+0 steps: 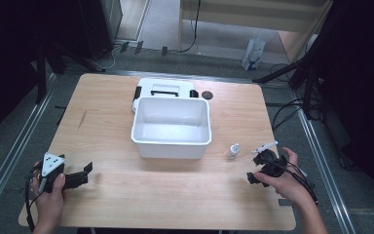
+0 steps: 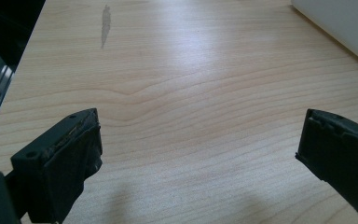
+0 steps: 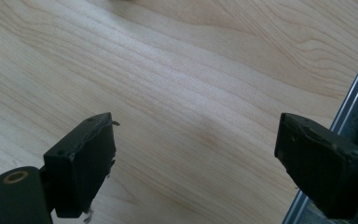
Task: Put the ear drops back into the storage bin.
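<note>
My left gripper (image 1: 85, 174) rests near the table's front left corner, held by a hand, with its grey three-cornered plate on top. In the left gripper view its jaws stand wide apart, so the left gripper (image 2: 198, 133) is open over bare wood. My right gripper (image 1: 254, 168) is held at the front right of the table. The right gripper (image 3: 193, 135) is also open, with nothing between its jaws. A small white bottle (image 1: 233, 151) stands upright on the table, just left of the right gripper and apart from it.
A white empty bin (image 1: 170, 142) sits mid-table; its wall (image 2: 340, 23) shows at the upper right of the left gripper view. Behind it lie a white lid (image 1: 152, 88) with a black handle and a black round cap (image 1: 207, 94). A metal rail (image 3: 354, 107) borders the table's right edge.
</note>
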